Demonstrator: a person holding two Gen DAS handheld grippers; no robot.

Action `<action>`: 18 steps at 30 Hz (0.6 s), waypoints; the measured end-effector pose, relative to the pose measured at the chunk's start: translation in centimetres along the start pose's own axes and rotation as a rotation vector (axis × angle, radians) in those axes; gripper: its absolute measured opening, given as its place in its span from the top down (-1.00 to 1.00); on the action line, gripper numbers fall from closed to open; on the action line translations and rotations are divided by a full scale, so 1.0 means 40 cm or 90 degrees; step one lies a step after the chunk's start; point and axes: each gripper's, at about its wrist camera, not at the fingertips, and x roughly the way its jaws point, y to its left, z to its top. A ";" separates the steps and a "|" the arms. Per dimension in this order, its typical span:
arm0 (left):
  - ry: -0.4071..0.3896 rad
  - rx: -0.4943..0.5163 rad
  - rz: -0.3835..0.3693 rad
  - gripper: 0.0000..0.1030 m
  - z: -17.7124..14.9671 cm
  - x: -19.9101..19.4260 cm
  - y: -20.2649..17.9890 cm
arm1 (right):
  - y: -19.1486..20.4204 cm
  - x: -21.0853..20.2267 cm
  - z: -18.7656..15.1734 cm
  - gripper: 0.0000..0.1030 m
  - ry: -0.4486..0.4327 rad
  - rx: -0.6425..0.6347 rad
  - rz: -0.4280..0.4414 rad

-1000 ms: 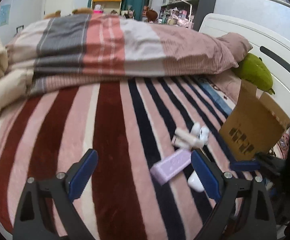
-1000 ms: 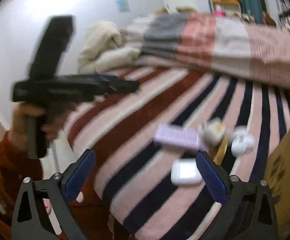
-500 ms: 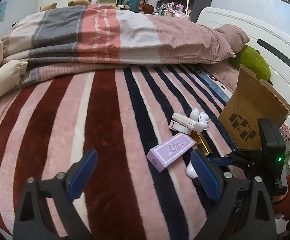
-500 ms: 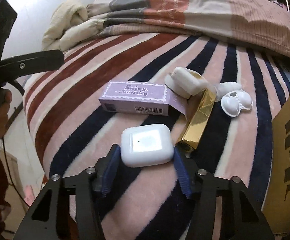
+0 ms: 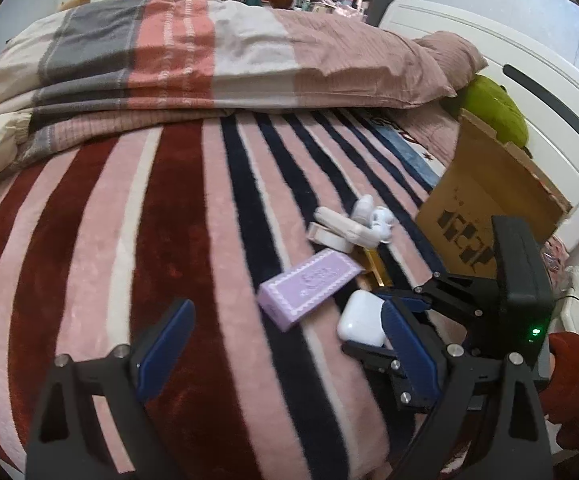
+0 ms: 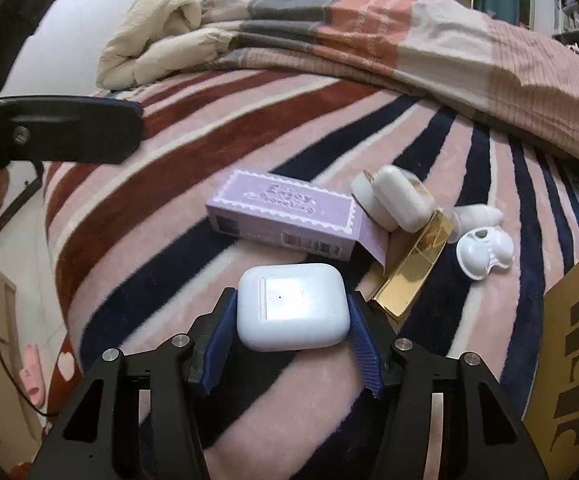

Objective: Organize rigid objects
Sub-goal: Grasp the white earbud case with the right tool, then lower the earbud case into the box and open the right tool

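Right gripper (image 6: 293,338) clamped on the small white rounded plastic earbud case (image 6: 292,306); both blue pads (image 6: 219,342) sit flush against its sides. Case is at the near edge of the striped plush blanket (image 6: 217,128) covering the bed; cannot tell whether it is lifted clear or touching the pile. Left gripper (image 5: 285,348) spread wide, holding nothing, hovering over the blanket's dark red stripes, well apart from the clutter.

Step in hand (judgement): pick of the earbud case, grasp made, transport not yet done. Next move calls for a straight lift, then a carry rightward to the brown cardboard box (image 6: 577,344), clearing its wall before release.

Remaining items on blanket: flat lilac printed carton (image 6: 285,216) just beyond the case; shiny gold rectangular bar (image 6: 413,268) to its right, touching the carton's open flap; cream-white oblong plastic piece (image 6: 399,196) leaning on the bar's far end; white moulded plastic insert (image 6: 485,254) near the bar.

Container: cardboard box stands upright at the right, flaps up. Interior not visible in either view; contents cannot be told. Green plush toy (image 5: 493,110) behind it, outside.
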 end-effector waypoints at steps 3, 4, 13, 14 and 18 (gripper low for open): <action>-0.005 0.003 -0.056 -0.80 0.026 -0.015 -0.030 | 0.016 -0.070 0.030 0.03 -0.042 -0.020 0.020; -0.011 0.007 -0.068 -0.80 0.036 -0.021 -0.043 | 0.018 -0.106 0.046 0.03 -0.064 -0.028 0.019; -0.045 0.098 -0.195 0.00 0.213 -0.072 -0.234 | -0.048 -0.352 0.160 0.03 -0.182 -0.060 -0.051; -0.044 0.117 -0.201 0.17 0.232 -0.069 -0.259 | -0.062 -0.365 0.165 0.03 -0.188 -0.059 -0.062; -0.033 0.168 -0.224 0.25 0.300 -0.027 -0.365 | -0.150 -0.417 0.162 0.03 -0.192 -0.033 -0.098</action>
